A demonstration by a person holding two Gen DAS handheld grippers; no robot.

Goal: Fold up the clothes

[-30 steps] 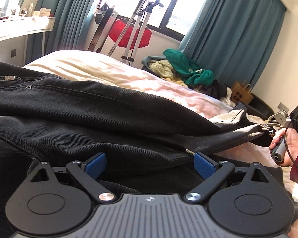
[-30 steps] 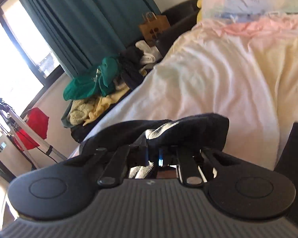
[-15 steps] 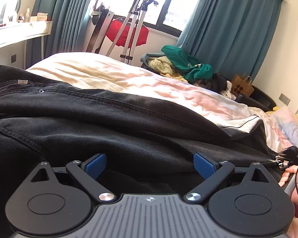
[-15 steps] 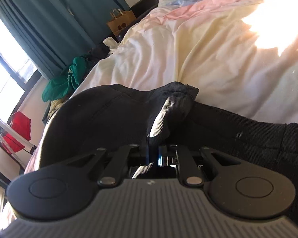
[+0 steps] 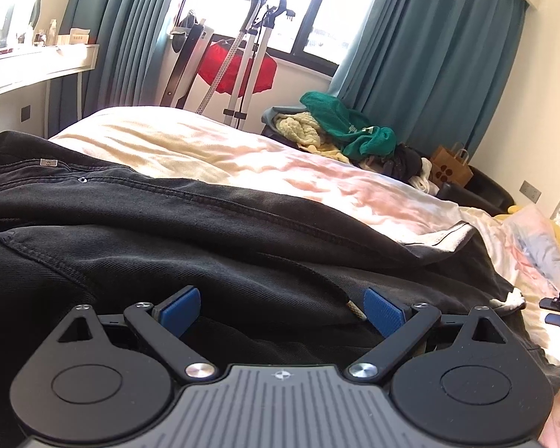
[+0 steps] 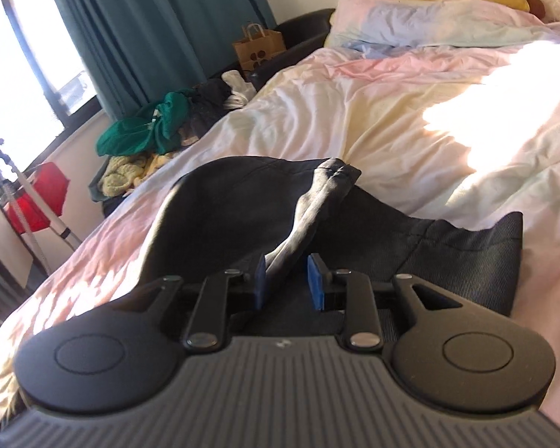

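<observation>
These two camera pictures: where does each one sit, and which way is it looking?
Left wrist view: sits on the left gripper, low over the black jeans, facing the window; jaws wide open.
Right wrist view: sits on the right gripper, facing the pillows; jaws slightly apart around a jeans fold.
Both share the jeans, bed and green garment.

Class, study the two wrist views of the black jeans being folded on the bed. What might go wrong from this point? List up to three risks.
1. The right gripper has its jaws parted around a raised ridge of the black jeans; the fabric may spring back or snag on withdrawal.
2. The left gripper is open, pinning nothing, so the fold could slide on the rumpled duvet.
3. The hem lies bunched, likely leaving an uneven fold.
</observation>
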